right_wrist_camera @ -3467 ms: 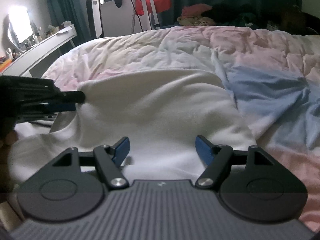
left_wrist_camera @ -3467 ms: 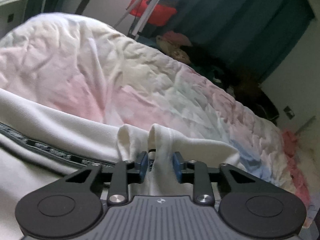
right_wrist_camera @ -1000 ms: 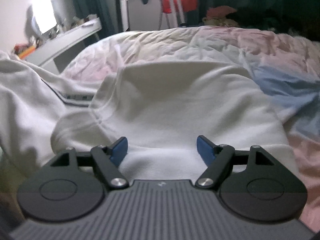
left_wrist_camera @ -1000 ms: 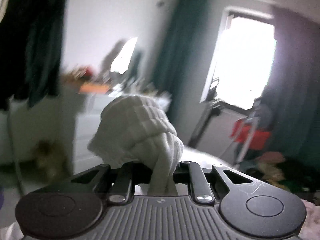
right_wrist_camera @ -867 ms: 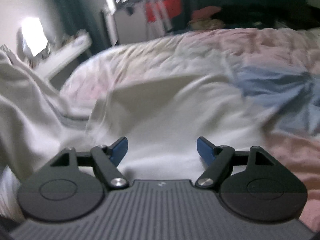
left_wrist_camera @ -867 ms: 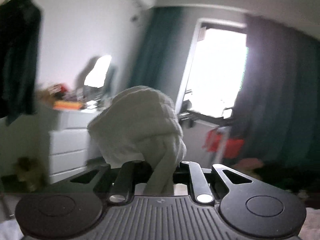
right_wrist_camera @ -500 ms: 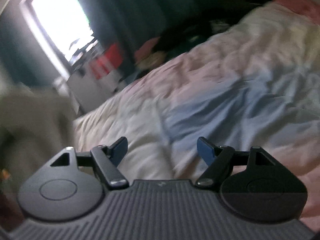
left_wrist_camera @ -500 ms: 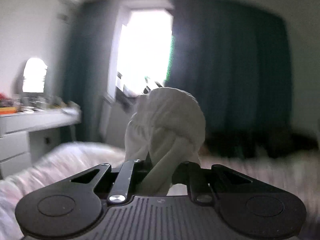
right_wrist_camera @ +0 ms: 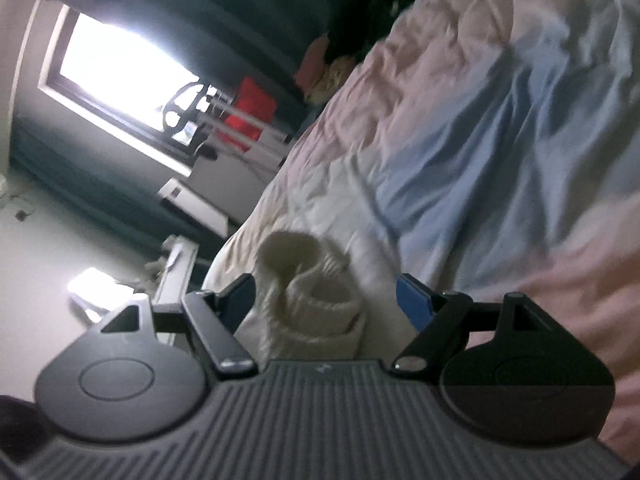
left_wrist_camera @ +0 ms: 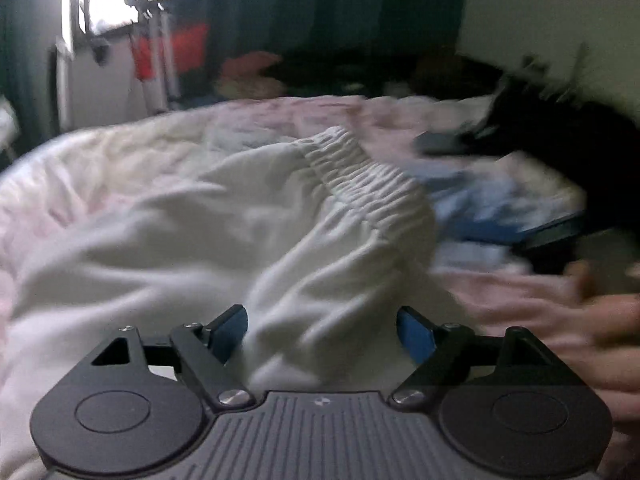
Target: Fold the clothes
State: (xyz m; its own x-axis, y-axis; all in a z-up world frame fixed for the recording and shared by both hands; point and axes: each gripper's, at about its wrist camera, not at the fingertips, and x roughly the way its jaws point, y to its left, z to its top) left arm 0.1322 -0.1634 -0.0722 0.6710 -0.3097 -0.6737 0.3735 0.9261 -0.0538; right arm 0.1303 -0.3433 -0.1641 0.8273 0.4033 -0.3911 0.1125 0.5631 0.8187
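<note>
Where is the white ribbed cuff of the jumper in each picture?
Left wrist view: the white ribbed cuff sits just right of centre, lying on the bed above the open jaws.
Right wrist view: the ribbed cuff is bottom centre, bunched between the open jaws.
Shared landmark: the red fabric on the white rack beside the window.

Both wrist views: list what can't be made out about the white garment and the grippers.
- Left wrist view: the white garment is motion-blurred and runs under the left gripper; its near edge is hidden.
- Left wrist view: a hand at the right edge is smeared and cut off.
- Right wrist view: a ribbed cuff sits between the right gripper fingers; blur hides any contact.
</note>
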